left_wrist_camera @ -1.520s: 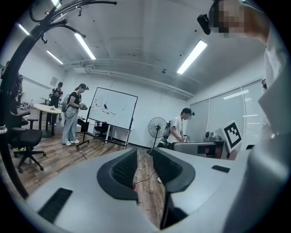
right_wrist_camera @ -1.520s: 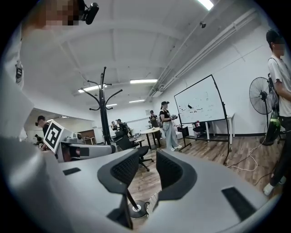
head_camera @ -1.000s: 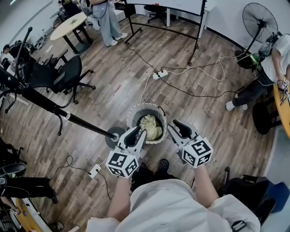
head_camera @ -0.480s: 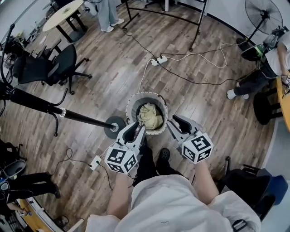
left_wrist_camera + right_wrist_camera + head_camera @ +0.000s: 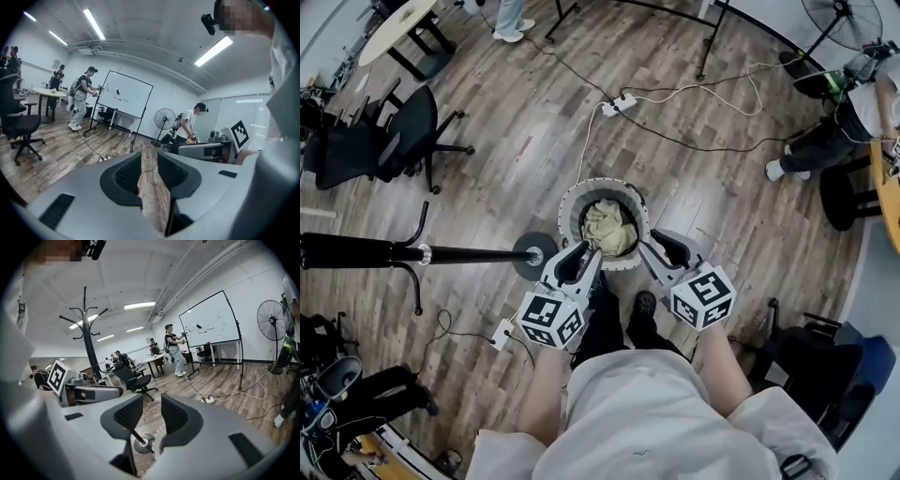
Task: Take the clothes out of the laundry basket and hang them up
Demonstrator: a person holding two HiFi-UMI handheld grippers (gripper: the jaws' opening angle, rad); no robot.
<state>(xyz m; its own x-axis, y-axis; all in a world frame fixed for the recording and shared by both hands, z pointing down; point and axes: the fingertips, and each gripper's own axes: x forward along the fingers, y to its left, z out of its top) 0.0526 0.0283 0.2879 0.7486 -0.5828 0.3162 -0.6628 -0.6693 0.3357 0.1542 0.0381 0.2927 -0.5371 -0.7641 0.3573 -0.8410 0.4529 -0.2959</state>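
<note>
Our left hand-held gripper (image 5: 584,255) and our right hand-held gripper (image 5: 654,246) both have their jaws apart with nothing in them. They are just by the near rim of the laundry basket (image 5: 572,202) on the floor (image 5: 506,141), and the pale yellow clothes (image 5: 607,225) lie bunched up inside it. If we bite only a top fold it may slip out, and a bump could tip the basket or knock the coat stand (image 5: 450,253) beside it.
</note>
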